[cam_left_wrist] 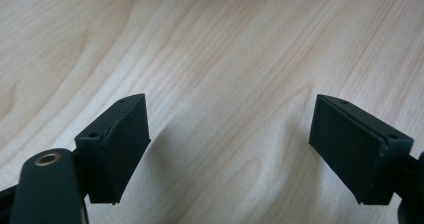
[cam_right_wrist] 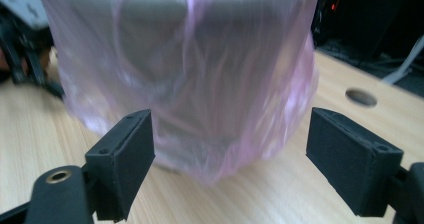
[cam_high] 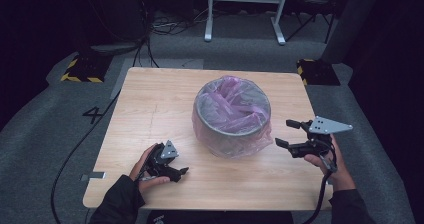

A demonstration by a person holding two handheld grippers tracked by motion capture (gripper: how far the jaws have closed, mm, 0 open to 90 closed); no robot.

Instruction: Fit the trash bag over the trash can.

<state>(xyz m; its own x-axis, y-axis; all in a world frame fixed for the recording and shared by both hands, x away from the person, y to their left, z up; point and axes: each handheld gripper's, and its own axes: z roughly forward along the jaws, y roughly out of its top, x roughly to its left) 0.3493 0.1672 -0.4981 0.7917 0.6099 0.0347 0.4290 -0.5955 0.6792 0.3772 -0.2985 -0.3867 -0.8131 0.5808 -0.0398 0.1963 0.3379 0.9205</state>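
A grey round bin [cam_high: 232,134] lined with a pink plastic bag [cam_high: 235,101] stands in the middle of the wooden table [cam_high: 150,99]. My left gripper [cam_high: 172,166] rests low near the table's front left, apart from the bin. Its jaws are open over bare wood [cam_left_wrist: 230,134]. My right gripper [cam_high: 286,133] is held above the table just right of the bin and points at it. Its jaws stand open with the bagged bin [cam_right_wrist: 190,84] close ahead of them and nothing between the pads [cam_right_wrist: 230,144].
The table's front edge runs just below both hands. A small round hole [cam_right_wrist: 361,97] sits in the tabletop. On the floor behind are yellow-and-black blocks [cam_high: 82,69] [cam_high: 316,70], cables and a white frame [cam_high: 245,9].
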